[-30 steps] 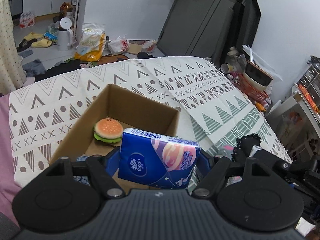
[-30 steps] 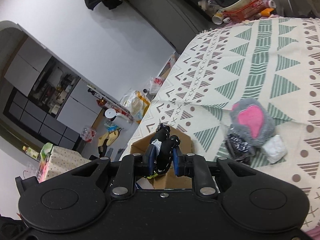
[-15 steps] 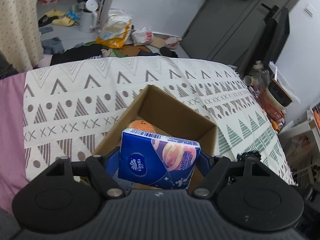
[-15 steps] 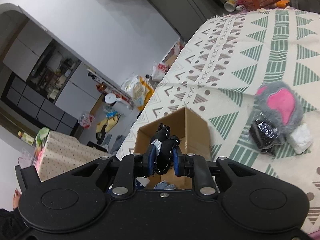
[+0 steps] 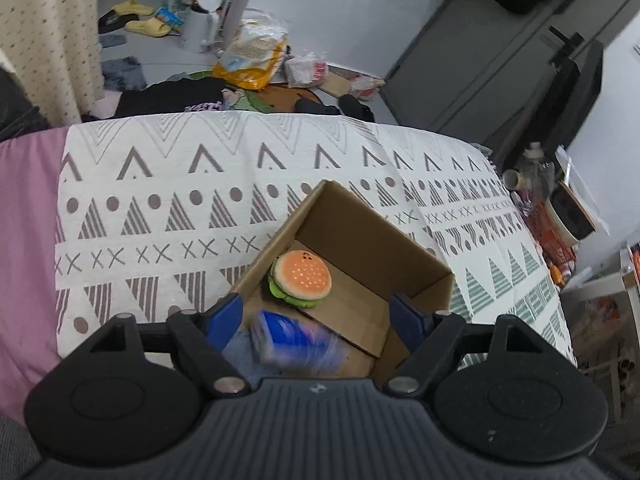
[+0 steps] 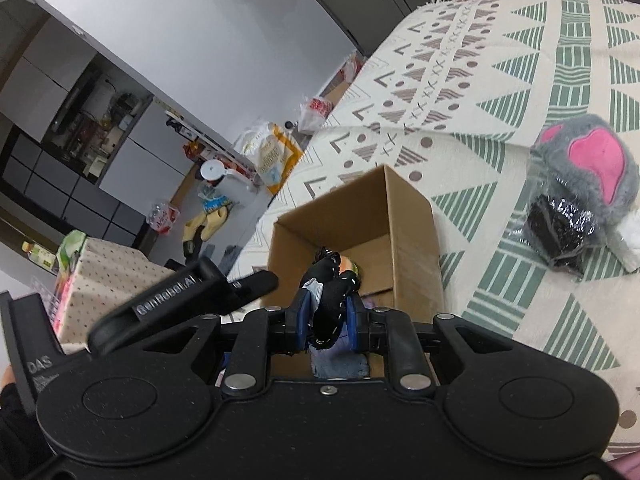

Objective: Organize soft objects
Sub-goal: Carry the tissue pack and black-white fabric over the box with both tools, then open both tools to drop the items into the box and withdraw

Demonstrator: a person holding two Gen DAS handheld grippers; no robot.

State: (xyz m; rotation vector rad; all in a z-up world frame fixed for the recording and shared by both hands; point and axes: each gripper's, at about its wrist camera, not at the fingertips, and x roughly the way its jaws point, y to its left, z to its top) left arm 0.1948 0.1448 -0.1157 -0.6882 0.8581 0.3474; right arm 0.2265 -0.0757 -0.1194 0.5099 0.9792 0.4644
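An open cardboard box [image 5: 384, 240] [image 6: 412, 216] sits on the patterned blanket [image 5: 160, 208]. Inside it lie a plush burger [image 5: 301, 278] and a blue cloth [image 5: 240, 350]. The blue tissue pack [image 5: 294, 340] is blurred, falling free into the box below my left gripper [image 5: 316, 316], which stands open above the box's near side. My right gripper [image 6: 328, 316] is shut on a black fabric item with white stitching [image 6: 330, 292], held over the box's near edge. The left gripper's body [image 6: 180, 300] shows at the left of the right wrist view.
A grey plush paw with pink pads [image 6: 588, 160], a black wrapped bundle [image 6: 560, 228] and a white item [image 6: 632, 228] lie on the blanket right of the box. Floor clutter, bags and slippers [image 5: 144, 24] lie beyond the bed's far edge. A pink sheet [image 5: 24, 240] borders the blanket's left.
My left gripper opened and let go of the tissue pack, which now drops into the box. The right gripper, still holding the black item, moved closer over the box.
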